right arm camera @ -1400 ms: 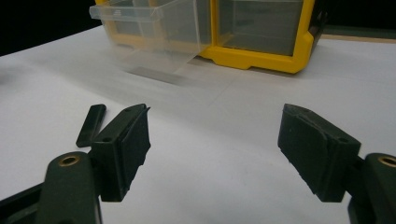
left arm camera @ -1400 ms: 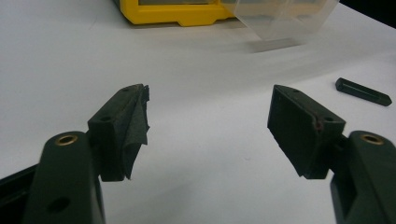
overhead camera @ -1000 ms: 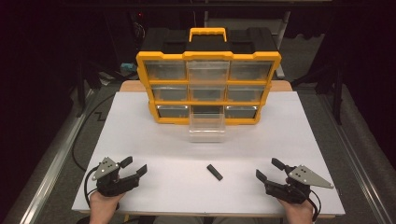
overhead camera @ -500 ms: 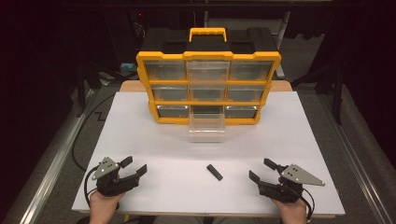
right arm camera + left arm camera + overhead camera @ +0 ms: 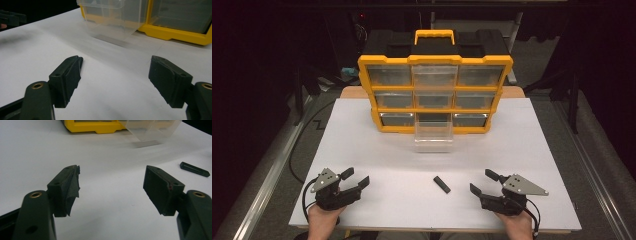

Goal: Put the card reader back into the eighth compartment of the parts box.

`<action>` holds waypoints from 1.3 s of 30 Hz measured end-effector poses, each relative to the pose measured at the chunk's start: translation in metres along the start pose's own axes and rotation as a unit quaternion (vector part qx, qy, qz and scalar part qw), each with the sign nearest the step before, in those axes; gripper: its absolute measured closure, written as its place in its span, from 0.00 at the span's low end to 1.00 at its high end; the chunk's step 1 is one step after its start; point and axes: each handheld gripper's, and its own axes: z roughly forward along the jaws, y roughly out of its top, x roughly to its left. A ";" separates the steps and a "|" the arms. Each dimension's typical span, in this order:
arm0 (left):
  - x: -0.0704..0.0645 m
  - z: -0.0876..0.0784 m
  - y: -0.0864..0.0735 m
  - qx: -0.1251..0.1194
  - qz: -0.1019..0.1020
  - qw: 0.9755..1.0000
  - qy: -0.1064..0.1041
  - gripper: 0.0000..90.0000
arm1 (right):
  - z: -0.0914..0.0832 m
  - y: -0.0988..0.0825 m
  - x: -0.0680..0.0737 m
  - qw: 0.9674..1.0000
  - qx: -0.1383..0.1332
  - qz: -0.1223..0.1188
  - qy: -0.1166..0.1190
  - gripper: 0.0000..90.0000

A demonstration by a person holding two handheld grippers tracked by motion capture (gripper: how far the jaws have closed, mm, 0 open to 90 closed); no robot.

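Both the left gripper (image 5: pixel 355 180) and the right gripper (image 5: pixel 484 182) rest wide apart and hold nothing, near the white worktop's (image 5: pixel 362 150) near edge. A small black bar (image 5: pixel 441 184), possibly plastic, lies between them. A clear plastic drawer (image 5: pixel 433 136) juts from the far yellow-framed organiser cabinet (image 5: pixel 435 95).

Right gripper (image 5: pixel 482 182) nearer (leftward) the black piece (image 5: pixel 442 184).

A white table (image 5: pixel 362 145) stands in a dark room. Grey floor (image 5: pixel 257 165) flanks the table on both sides, a black cable (image 5: pixel 307 125) trails left of it, and dark frames (image 5: pixel 572 90) rise behind it.
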 end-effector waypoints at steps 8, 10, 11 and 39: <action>-0.001 0.000 0.000 0.000 0.001 1.000 -0.001 0.33 | 0.008 0.002 0.005 1.000 -0.002 0.001 0.009 0.28; -0.001 -0.001 0.000 -0.001 0.001 1.000 -0.002 0.33 | 0.010 0.003 0.006 1.000 -0.002 0.001 0.011 0.28; -0.001 -0.001 0.000 -0.001 0.001 1.000 -0.002 0.33 | 0.011 0.003 0.007 1.000 -0.002 0.000 0.012 0.28; -0.001 0.000 0.000 -0.001 0.004 1.000 -0.002 0.33 | 0.065 0.026 0.036 0.998 0.023 -0.019 0.062 0.28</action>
